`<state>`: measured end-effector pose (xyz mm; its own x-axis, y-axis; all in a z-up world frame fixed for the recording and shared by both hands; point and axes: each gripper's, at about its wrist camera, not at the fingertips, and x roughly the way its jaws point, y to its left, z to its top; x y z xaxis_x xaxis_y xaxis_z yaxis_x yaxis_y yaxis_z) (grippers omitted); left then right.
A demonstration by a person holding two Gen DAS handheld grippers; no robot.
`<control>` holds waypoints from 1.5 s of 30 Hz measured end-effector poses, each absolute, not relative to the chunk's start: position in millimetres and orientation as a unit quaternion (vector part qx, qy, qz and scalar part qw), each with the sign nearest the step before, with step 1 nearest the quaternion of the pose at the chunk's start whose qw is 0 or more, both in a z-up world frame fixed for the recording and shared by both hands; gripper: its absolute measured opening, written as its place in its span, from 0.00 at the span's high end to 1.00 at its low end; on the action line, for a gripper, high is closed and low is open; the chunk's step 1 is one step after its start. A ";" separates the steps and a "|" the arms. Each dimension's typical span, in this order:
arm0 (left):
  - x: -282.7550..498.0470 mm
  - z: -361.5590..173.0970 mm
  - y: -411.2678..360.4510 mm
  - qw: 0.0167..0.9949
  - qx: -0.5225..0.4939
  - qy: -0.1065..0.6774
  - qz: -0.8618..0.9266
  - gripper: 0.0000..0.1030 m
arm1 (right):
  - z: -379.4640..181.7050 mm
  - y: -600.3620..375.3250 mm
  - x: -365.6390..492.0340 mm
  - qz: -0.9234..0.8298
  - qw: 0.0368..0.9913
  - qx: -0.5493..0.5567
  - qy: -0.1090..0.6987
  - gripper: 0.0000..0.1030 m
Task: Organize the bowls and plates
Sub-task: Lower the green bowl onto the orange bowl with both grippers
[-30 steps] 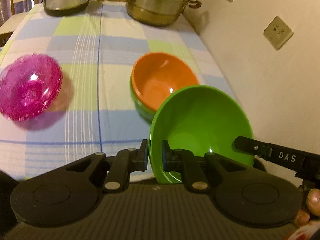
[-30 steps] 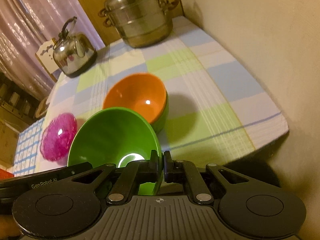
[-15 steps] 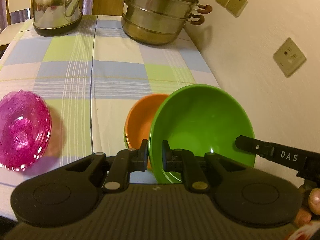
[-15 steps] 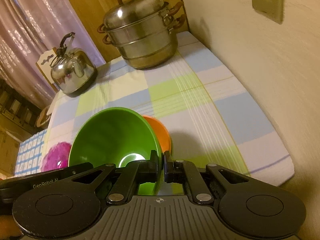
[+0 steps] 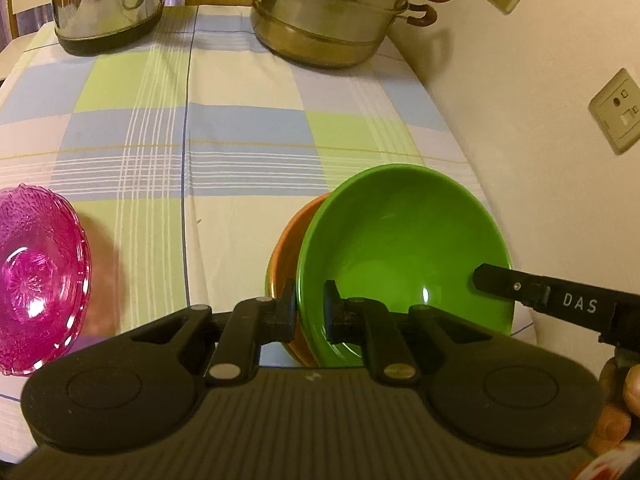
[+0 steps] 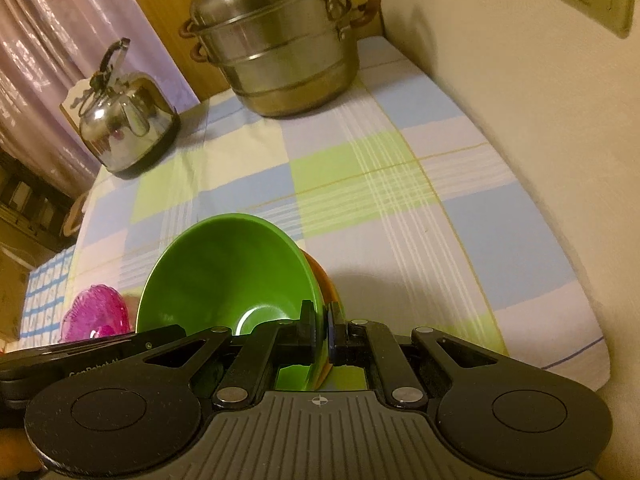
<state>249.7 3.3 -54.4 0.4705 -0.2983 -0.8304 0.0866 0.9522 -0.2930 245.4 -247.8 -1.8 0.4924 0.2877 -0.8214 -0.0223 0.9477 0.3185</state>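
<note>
Both claws are clamped on the green bowl (image 5: 404,248): left gripper (image 5: 310,312) pinches its near-left rim, right gripper (image 6: 325,334) pinches the opposite rim, one finger inside and one outside each. The bowl hangs tilted, mouth facing away from the person, directly above the orange bowl (image 5: 286,248), which sits near the tabletop's right edge, close to the wall. Only a sliver of orange shows behind the green (a green bowl underneath it may exist, can't tell from here).

Step in hand, I'd say: nest green into orange. To do it well:
- level the bowl first, both wrists together, so neither rim twists out of a pinch
- centre it over the orange rim, then lower straight
- release only once it seats; open both claws together
- the outer fingers may wedge between the two bowls, so retreat upward, not sideways

The pink glass dish (image 5: 38,288) at the near left edge stays untouched, well apart. The steamer pot (image 5: 332,12) and kettle (image 5: 106,4) sit at the far edge, out of the way.
</note>
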 end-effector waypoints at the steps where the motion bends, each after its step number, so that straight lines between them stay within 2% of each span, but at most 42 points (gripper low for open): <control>1: 250.7 -55.4 3.6 0.851 -0.105 0.503 -0.113 0.89 | -4.7 -247.1 247.2 0.091 0.852 0.133 0.498 0.95; 24: 262.8 -72.4 8.0 0.848 -0.110 0.506 -0.116 0.89 | -25.9 -243.1 264.7 0.089 0.838 0.134 0.521 0.95; 28: 260.7 -73.0 11.7 0.850 -0.124 0.497 -0.122 0.83 | -26.8 -242.0 263.0 0.090 0.841 0.129 0.517 0.94; 32: 256.7 -72.7 13.8 0.857 -0.126 0.485 -0.125 0.83 | -26.1 -249.2 258.8 0.095 0.847 0.145 0.503 0.93; 34: 254.2 -68.5 14.6 0.866 -0.118 0.472 -0.118 0.78 | -24.5 -252.1 256.4 0.098 0.848 0.152 0.497 0.92; 45: 252.3 -59.0 16.8 0.872 -0.115 0.460 -0.123 0.78 | -23.9 -253.6 246.6 0.101 0.850 0.160 0.491 0.92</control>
<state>252.3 16.8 -59.0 0.5462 -0.3211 -0.7737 0.1093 0.9430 -0.3143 246.6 -253.6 -23.9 0.4966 0.3289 -0.8032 -0.0146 0.9285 0.3712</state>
